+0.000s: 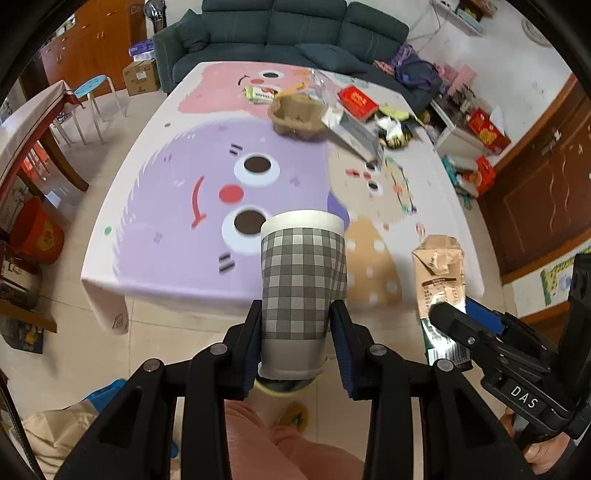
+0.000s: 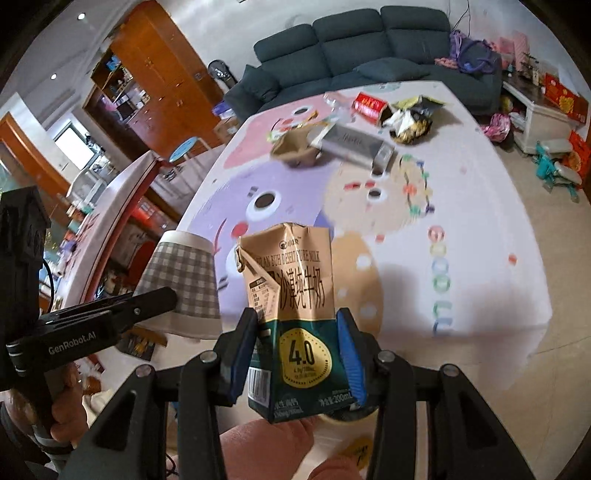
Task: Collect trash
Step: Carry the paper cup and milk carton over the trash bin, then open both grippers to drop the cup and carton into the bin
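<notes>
My left gripper (image 1: 295, 332) is shut on a grey-checked paper cup (image 1: 303, 280), held upright in the air in front of the table's near edge. My right gripper (image 2: 295, 350) is shut on a crumpled tan and green milk carton (image 2: 295, 306), also off the table; it shows at the right of the left wrist view (image 1: 441, 273). The cup shows at the left of the right wrist view (image 2: 184, 280). More trash lies at the table's far end: a brown cardboard cup tray (image 1: 297, 116), a red box (image 1: 358, 101), a grey box (image 1: 360, 136) and wrappers (image 1: 395, 127).
The table (image 1: 177, 229) has a pastel cartoon cloth. A yellow-rimmed bin (image 1: 280, 387) sits on the floor under the cup. A dark sofa (image 1: 280, 33) stands beyond the table. A blue stool (image 1: 90, 86) and a red bucket (image 1: 37, 232) are on the left.
</notes>
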Demonstrator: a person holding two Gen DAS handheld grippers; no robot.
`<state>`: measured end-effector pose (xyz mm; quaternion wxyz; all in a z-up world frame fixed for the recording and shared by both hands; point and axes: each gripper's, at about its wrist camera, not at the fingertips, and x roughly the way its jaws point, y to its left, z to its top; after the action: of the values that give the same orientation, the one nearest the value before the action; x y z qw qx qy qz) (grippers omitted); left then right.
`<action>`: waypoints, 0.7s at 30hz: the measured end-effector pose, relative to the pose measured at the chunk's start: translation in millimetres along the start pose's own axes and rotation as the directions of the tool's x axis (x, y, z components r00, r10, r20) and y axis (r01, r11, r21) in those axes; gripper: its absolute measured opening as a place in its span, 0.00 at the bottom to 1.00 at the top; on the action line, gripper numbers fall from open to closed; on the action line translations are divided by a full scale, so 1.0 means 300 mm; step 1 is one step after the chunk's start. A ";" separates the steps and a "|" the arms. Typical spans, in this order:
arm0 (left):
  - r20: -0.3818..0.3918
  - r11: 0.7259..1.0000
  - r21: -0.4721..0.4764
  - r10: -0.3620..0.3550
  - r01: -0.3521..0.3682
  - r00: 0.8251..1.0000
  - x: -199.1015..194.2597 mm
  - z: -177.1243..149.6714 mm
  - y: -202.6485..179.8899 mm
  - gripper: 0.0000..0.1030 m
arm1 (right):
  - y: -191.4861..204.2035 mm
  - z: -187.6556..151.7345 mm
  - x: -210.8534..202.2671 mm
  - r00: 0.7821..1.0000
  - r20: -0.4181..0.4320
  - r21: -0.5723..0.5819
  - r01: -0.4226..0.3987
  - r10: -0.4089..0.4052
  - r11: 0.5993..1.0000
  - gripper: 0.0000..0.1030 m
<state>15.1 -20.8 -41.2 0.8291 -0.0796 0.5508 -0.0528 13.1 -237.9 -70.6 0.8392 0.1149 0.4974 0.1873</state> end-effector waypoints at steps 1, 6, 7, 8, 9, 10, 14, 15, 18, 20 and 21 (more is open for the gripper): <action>-0.006 1.000 0.009 0.006 -0.006 1.000 -0.002 -0.017 -0.006 0.33 | 0.002 -0.018 -0.001 1.000 -0.005 0.003 -0.006 0.006 1.000 0.43; -0.050 0.998 0.049 0.036 -0.033 0.998 0.031 -0.096 -0.026 0.33 | -0.006 -0.114 0.019 0.998 -0.044 0.039 -0.031 0.033 0.999 0.43; -0.064 0.998 0.054 0.039 -0.036 0.997 0.048 -0.116 -0.028 0.33 | -0.008 -0.130 0.025 0.998 -0.050 0.045 -0.032 0.034 0.999 0.43; -0.080 0.998 0.059 0.043 -0.038 0.996 0.068 -0.136 -0.030 0.33 | -0.011 -0.146 0.034 0.998 -0.059 0.051 -0.031 0.034 0.998 0.43; -0.095 0.997 0.062 0.043 -0.037 0.995 0.091 -0.154 -0.031 0.33 | -0.018 -0.167 0.047 0.997 -0.070 0.060 -0.031 0.036 0.998 0.43; -0.111 0.997 0.064 0.043 -0.036 0.993 0.114 -0.170 -0.031 0.33 | -0.026 -0.189 0.061 0.996 -0.083 0.072 -0.030 0.036 0.997 0.43; -0.158 0.996 0.080 0.044 -0.031 0.987 0.220 -0.229 -0.025 0.34 | -0.074 -0.268 0.141 0.991 -0.131 0.126 -0.006 0.022 0.992 0.43; -0.170 0.996 0.082 0.043 -0.029 0.985 0.251 -0.243 -0.019 0.34 | -0.087 -0.291 0.165 0.990 -0.143 0.141 0.001 0.019 0.990 0.43; -0.203 0.996 0.086 0.042 -0.025 0.978 0.357 -0.289 -0.001 0.35 | -0.132 -0.363 0.258 0.984 -0.180 0.191 0.024 0.011 0.981 0.43; -0.218 0.996 0.085 0.041 -0.023 0.975 0.428 -0.316 0.015 0.35 | -0.156 -0.408 0.317 0.980 -0.201 0.211 0.041 0.002 0.977 0.43; -0.222 0.996 0.084 0.038 -0.019 0.974 0.469 -0.332 0.025 0.36 | -0.174 -0.439 0.366 0.977 -0.214 0.224 0.054 -0.005 0.973 0.43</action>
<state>-22.2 -45.4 -207.8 0.7651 -0.0313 0.6391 -0.0719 -44.3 -237.2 -240.5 0.7652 0.1825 0.6040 0.1276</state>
